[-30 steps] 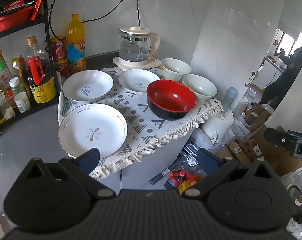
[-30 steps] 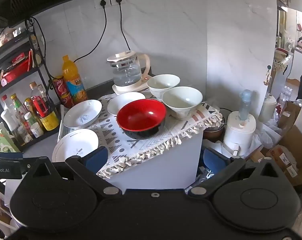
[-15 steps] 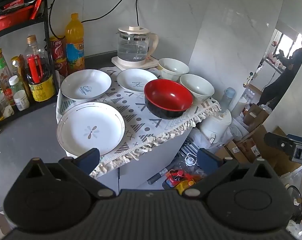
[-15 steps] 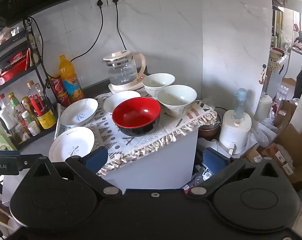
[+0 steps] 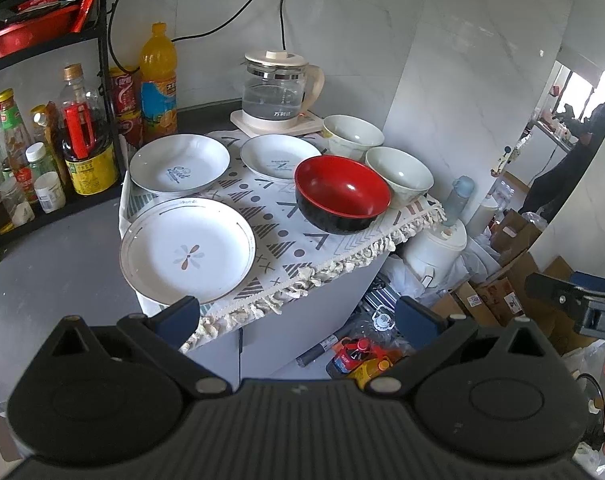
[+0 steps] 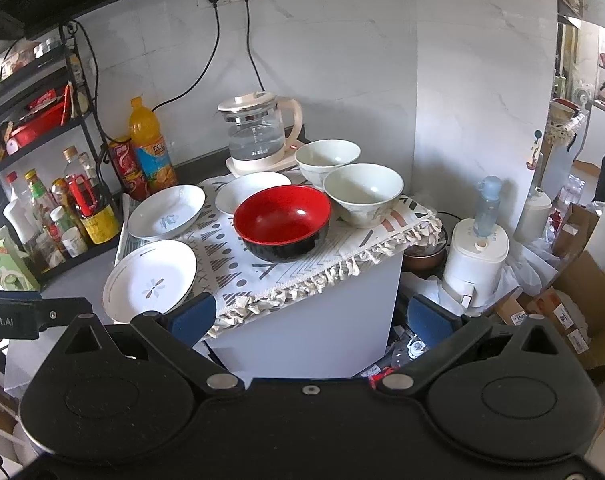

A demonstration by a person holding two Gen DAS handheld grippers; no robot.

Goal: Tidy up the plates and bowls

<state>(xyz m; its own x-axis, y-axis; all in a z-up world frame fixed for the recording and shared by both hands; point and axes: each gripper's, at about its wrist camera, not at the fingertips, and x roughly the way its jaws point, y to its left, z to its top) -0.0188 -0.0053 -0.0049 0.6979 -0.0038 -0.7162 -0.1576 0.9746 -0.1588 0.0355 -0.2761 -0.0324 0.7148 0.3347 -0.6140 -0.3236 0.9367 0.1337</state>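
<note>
Two claws hang short of a cloth-draped bench in a kitchen corner, neither touching any dish. The left claw is spread wide with nothing between its blue-padded fingers, and the right claw is likewise spread and holding nothing. On the patterned cloth three white plates lie separately: a large flower-marked plate at the near left edge, a second plate behind it, and a smaller plate toward the middle. A red bowl with a black outside stands upright near the cloth's front, partly hiding the smaller plate in the right wrist view. Just beside it on the right sits a pale bowl, and another pale bowl stands behind that, close to the glass kettle on its cream base against the wall. An orange drink bottle and red cans stand left of the kettle, next to a black rack of sauce bottles. Below the bench's right side stand a white appliance and cardboard boxes.
</note>
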